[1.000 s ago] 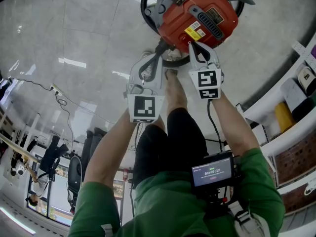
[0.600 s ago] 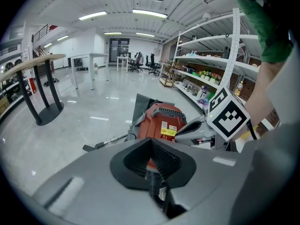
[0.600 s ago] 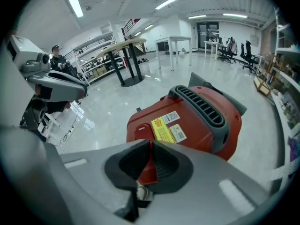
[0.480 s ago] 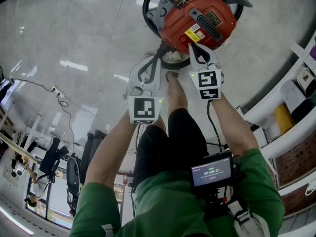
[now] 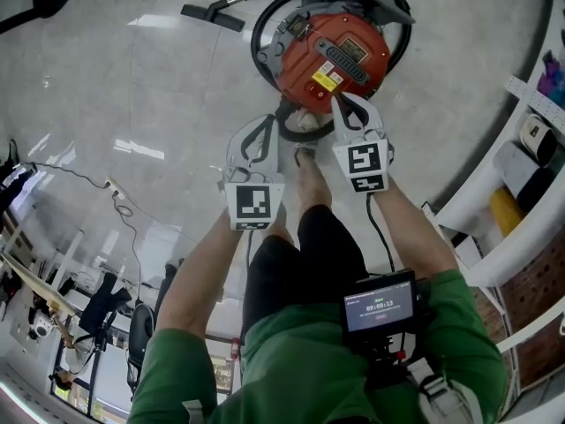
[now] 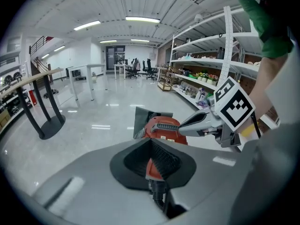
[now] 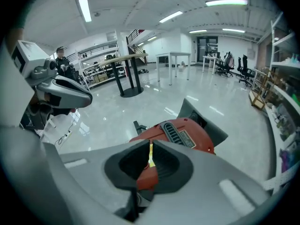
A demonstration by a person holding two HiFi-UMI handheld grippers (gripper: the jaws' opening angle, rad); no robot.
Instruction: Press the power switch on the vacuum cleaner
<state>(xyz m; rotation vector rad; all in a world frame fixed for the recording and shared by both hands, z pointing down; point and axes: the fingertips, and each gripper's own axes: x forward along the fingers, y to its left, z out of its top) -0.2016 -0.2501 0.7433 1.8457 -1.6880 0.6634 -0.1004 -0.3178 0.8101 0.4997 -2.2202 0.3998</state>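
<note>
Bright ceiling strip lights (image 6: 143, 18), glare streaks on glossy floor (image 5: 137, 151), strong fisheye bending at edges.

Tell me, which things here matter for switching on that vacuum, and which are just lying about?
For the job:
- red vacuum cleaner
- right claw, shut, nearest the vacuum
- left claw, shut

Just lying about:
- floor nozzle
- power strip and its cable on the floor
- stocked shelves
- round-based table
</note>
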